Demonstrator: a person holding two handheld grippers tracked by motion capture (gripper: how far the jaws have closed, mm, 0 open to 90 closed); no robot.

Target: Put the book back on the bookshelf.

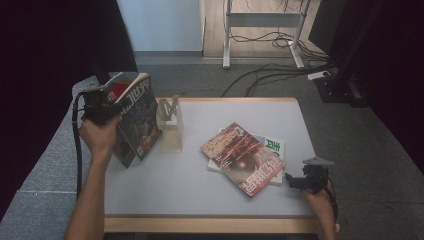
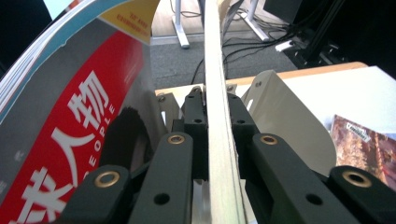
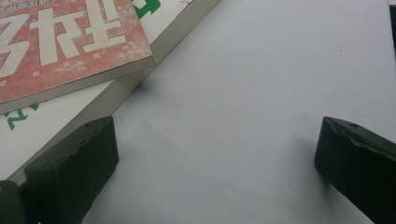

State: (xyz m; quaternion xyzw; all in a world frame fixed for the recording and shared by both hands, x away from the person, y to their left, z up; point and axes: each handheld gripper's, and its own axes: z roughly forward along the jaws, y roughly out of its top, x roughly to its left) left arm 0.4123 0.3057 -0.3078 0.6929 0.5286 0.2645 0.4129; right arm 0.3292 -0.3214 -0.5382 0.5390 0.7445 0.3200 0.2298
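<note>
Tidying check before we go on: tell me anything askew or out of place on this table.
The red book lies crooked across the white book beneath it, corners overhanging. By the beige bookend, the left tool holds a magazine tilted, its pages fanning open. Nothing looks spilled or damaged.

Bookend (image 1: 170, 127) left of stacked books (image 1: 245, 156)

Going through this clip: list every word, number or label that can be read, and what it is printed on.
"PEOPLE", beside large white Chinese characters reading "人物": red cover of the magazine next to the left gripper's jaws.
Large white characters on the red book atop the stack: cropped, not readable.
Green print on the white book beneath: too small.
Lettering on the dark held magazine: blurred.
Yellow corner strip: too small.
</note>
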